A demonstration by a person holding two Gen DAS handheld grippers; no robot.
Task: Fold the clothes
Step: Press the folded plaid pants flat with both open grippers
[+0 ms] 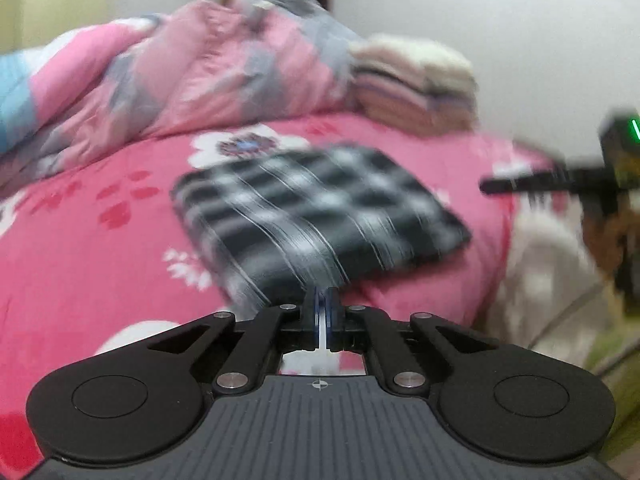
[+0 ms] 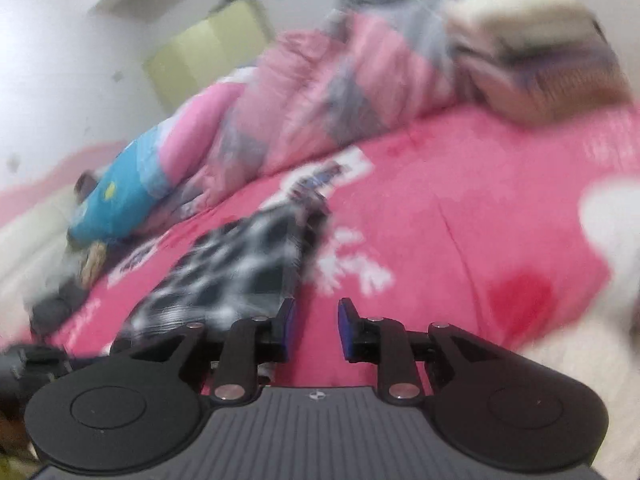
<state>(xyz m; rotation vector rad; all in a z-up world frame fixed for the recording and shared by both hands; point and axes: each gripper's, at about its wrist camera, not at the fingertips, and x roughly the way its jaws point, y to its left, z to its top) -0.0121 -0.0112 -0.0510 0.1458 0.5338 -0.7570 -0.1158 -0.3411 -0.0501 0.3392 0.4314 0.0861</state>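
- I was working over a bed with a bright pink floral sheet; a pale wall stood behind it, and both views were smeared with motion blur.
- At the far left of the left wrist view, a rumpled pink-and-grey quilt was heaped along the back of the bed.
- To its right, against the wall, sat a stack of folded towels in cream and pinkish bands.
- The black-and-white checked garment lay folded flat on the sheet, in front of the quilt, its near corner reaching down to my left tongs.
- My left gripper had its jaws drawn together with only a sliver between the blue pads; I could not tell whether any cloth was pinched there, since the tips overlapped the garment's near edge.
- At the right edge of that view, the right gripper showed as a dark blurred bar above the sheet.
- In the right wrist view, that gripper stood narrowly parted, nothing between the pads, only pink sheet showing in the gap.
- The checked garment lay just left of its left finger; contact was unclear.
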